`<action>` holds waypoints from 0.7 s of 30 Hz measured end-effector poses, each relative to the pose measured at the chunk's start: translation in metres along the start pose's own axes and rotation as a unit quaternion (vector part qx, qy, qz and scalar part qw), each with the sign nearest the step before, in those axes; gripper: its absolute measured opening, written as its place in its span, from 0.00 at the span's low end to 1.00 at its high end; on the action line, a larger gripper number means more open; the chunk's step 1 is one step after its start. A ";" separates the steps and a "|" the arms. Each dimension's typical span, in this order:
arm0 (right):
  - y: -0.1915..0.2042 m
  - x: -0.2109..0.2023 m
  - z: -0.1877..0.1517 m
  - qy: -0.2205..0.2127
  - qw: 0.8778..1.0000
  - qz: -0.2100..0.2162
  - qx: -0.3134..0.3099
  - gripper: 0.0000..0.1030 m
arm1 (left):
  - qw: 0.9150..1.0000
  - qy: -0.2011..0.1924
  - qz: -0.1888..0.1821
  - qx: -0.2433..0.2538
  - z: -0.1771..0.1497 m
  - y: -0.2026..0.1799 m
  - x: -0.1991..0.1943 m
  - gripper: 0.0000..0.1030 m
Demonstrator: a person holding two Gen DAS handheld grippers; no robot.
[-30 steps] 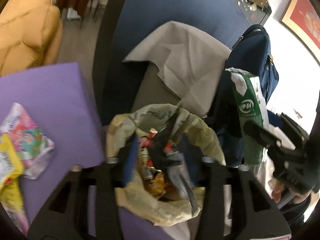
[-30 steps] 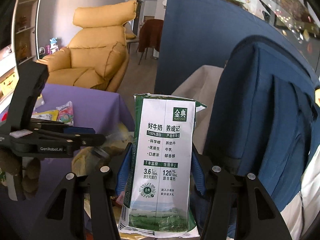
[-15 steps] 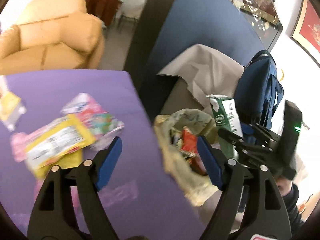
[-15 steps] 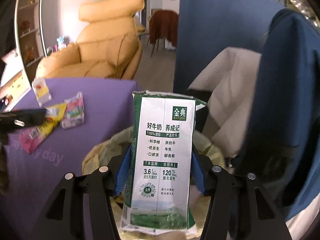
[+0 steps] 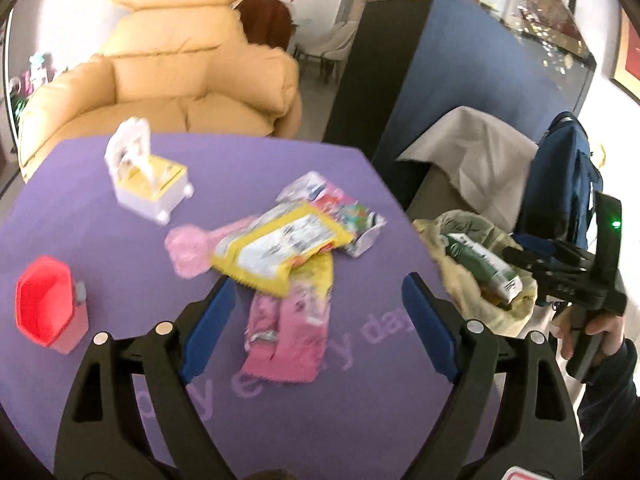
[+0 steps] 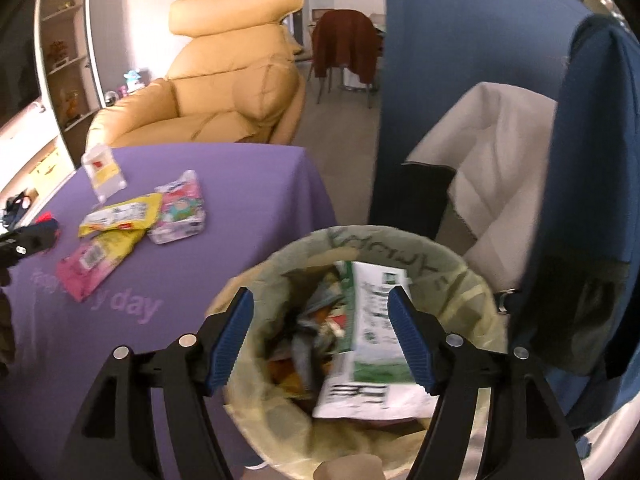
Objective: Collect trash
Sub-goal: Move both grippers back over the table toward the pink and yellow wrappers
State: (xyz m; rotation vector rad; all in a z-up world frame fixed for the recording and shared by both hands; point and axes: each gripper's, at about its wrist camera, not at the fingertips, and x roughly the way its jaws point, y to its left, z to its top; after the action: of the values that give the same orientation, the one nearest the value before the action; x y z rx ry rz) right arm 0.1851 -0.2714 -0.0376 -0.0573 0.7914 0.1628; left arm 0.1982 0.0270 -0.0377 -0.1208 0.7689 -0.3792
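Observation:
My right gripper (image 6: 320, 334) is open over the yellow-green trash bag (image 6: 452, 268). The green and white milk carton (image 6: 372, 320) lies inside the bag among other trash, free of the fingers. In the left wrist view the bag (image 5: 452, 268) hangs off the table's right edge with the carton (image 5: 480, 270) in it, and the right gripper (image 5: 560, 268) hovers beside it. My left gripper (image 5: 316, 320) is open and empty above a pile of wrappers: a yellow one (image 5: 280, 246), a pink one (image 5: 288, 332) and a colourful one (image 5: 340, 208).
The purple tablecloth (image 5: 100, 208) also holds a red cup (image 5: 44, 306), a white and yellow box (image 5: 148, 176) and a pale pink wrapper (image 5: 188, 246). A yellow armchair (image 5: 180, 72) stands behind. A blue backpack (image 6: 588, 200) and beige cloth (image 6: 492, 152) are right of the bag.
My right gripper opened and dropped the milk carton into the bag. My left gripper let go of the bag, opened and swung left over the wrappers on the table.

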 end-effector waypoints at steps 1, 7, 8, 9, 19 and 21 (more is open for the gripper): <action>0.006 -0.001 0.000 0.002 1.000 0.012 -0.001 0.64 | 1.000 0.004 0.000 -0.001 -0.004 0.003 0.000 0.78; 0.043 0.001 -0.004 0.003 0.999 0.044 -0.028 0.64 | 1.000 0.019 0.017 0.003 -0.011 0.004 0.015 0.85; 0.048 0.003 -0.005 0.005 0.998 0.049 -0.031 0.64 | 1.000 0.023 0.020 0.007 -0.011 0.004 0.018 0.85; 0.052 0.004 -0.006 0.007 0.998 0.053 -0.033 0.64 | 0.999 0.029 0.022 0.009 -0.012 0.005 0.022 0.85; 0.082 0.017 -0.008 0.020 0.996 0.077 -0.041 0.64 | 0.996 0.060 0.051 -0.033 -0.015 0.025 0.042 0.73; 0.086 0.019 -0.008 0.021 0.996 0.079 -0.041 0.64 | 0.996 0.065 0.046 -0.042 -0.015 0.030 0.041 0.66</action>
State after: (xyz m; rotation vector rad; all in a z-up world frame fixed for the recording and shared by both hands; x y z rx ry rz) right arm 0.1780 -0.1855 -0.0559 -0.0757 0.8315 0.3455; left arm 0.2235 0.0392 -0.0826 -0.1410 0.9156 -0.2691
